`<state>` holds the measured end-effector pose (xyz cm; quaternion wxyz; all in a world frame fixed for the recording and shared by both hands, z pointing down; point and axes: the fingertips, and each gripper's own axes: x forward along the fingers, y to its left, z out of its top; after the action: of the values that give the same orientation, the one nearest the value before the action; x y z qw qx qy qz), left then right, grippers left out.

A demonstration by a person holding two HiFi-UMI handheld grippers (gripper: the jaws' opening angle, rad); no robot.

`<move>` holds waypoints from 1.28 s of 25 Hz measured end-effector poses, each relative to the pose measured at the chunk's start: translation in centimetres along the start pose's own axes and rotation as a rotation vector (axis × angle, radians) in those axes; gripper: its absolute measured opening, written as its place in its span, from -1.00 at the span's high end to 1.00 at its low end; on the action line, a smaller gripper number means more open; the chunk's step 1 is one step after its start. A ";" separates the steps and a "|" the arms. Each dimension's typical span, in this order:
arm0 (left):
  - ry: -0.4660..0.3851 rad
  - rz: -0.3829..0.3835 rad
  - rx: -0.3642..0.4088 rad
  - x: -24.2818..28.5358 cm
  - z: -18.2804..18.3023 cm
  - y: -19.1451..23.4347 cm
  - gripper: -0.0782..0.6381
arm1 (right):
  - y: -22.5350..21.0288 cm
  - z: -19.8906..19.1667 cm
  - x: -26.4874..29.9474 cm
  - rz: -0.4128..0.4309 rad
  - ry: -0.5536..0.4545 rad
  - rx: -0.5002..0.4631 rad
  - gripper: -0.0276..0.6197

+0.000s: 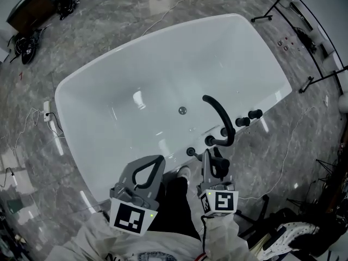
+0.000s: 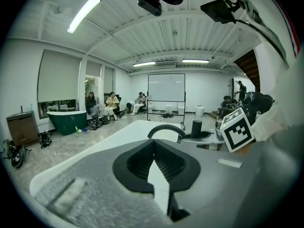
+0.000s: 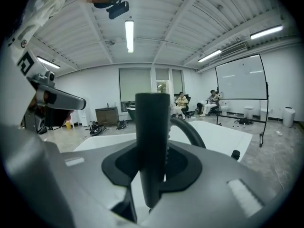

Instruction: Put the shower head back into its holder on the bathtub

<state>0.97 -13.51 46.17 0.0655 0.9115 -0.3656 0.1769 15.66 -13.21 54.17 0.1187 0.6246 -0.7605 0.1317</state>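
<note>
Shower head (image 3: 152, 127) stands upright, pinched in the right tool (image 1: 213, 162) at the bathtub's (image 1: 163, 34) near rim.
Its holder likely lies just ahead, among the fittings (image 1: 209, 141) by the faucet (image 1: 220, 116); the left tool (image 1: 145, 170), pressed together and empty, is farther off.

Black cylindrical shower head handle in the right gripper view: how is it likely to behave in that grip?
The black cylindrical shower head handle looks straight and rigid, so it probably won't flex. Its smooth round surface may twist or slip in the right gripper. It stands well above the jaws, so it could tip sideways.
</note>
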 end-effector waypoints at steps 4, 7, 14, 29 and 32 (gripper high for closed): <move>0.017 -0.007 -0.010 0.5 -1.3 0.0 0.80 | -0.3 -2.2 1.1 -0.005 0.018 0.008 0.60; 0.020 -0.004 -0.012 0.5 -1.7 0.5 0.80 | -0.3 -3.6 2.0 -0.009 0.035 0.012 0.60; 0.036 0.003 -0.029 0.2 -2.9 1.0 0.80 | -0.3 -5.7 3.3 -0.017 0.054 0.022 0.60; 0.084 -0.008 -0.037 1.4 -5.7 0.3 0.80 | -0.2 -10.3 5.3 -0.025 0.073 0.039 0.60; 0.092 -0.011 -0.040 1.6 -6.1 0.3 0.80 | -0.2 -11.2 5.8 -0.030 0.079 0.039 0.60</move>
<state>0.15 -13.23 52.46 0.1014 0.9028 -0.3607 0.2111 14.98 -14.64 66.64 0.1386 0.6323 -0.7432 0.1692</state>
